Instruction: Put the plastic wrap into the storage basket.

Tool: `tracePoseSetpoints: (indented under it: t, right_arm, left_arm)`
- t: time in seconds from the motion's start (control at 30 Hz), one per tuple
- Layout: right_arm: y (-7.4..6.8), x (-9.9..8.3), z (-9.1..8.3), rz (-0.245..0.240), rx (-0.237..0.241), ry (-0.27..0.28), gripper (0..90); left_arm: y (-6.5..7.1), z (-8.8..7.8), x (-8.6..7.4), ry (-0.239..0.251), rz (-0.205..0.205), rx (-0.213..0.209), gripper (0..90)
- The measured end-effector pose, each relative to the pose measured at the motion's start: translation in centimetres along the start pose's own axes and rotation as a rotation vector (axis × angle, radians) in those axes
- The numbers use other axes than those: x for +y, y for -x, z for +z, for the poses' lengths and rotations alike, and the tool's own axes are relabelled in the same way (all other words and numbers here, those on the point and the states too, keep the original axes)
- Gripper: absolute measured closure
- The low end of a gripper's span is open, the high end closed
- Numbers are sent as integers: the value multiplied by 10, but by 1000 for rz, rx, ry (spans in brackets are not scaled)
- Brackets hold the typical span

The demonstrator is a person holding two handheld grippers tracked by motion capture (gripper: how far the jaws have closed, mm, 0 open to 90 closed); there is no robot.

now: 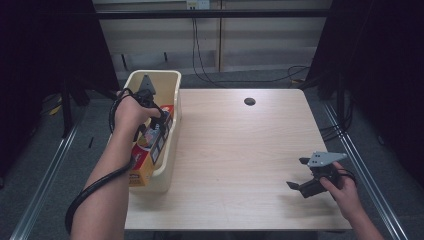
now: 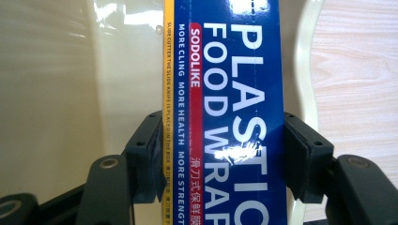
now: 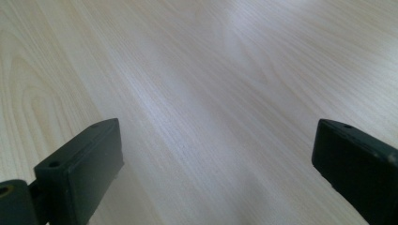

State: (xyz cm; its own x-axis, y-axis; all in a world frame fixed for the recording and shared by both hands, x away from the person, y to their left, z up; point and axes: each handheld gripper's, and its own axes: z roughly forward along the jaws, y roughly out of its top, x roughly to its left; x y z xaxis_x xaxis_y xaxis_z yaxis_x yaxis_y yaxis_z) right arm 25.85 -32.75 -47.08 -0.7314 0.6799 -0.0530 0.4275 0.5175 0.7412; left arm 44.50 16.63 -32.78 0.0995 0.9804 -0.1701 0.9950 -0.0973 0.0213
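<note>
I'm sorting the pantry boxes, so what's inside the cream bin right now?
The cream bin holds a blue plastic-wrap box, clamped by the left gripper, and an orange box. The hand and boxes cover the bin's floor.

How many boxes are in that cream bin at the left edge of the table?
2. The blue plastic wrap box stands in the bin, clamped by the left gripper; a yellow-orange box sits at its near end. Others may be hidden.

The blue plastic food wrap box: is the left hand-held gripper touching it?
Touching. In the left gripper view, both black jaws of the left hand-held gripper press against the blue plastic food wrap box.
</note>
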Motion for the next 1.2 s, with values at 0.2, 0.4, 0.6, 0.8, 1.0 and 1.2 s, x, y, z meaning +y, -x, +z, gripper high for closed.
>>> tracePoseSetpoints:
  t: [0.2, 0.4, 0.6, 0.8, 1.0, 1.2]
  right_arm:
    - [0, 0, 0, -4, 7, -4, 20]
    - [0, 0, 0, -6, 2, -3, 20]
    - [-1, 0, 0, -5, -2, -2, 20]
    - [-1, 0, 0, -6, 1, 0, 20]
    - [-2, 0, 1, -4, 4, -3, 20]
    - [-2, 0, 1, -6, 7, -3, 20]
  left_arm:
    - [-1, 2, 2, 0, -1, -2, 401]
    - [-2, 5, 2, 1, 0, -9, 401]
    - [-2, 10, 3, 0, -13, -11, 401]
    - [-3, 14, 3, -8, -11, -11, 400]
    - [-4, 16, 2, -3, -24, -17, 400]
    - [-5, 20, 2, -2, -32, -18, 398]
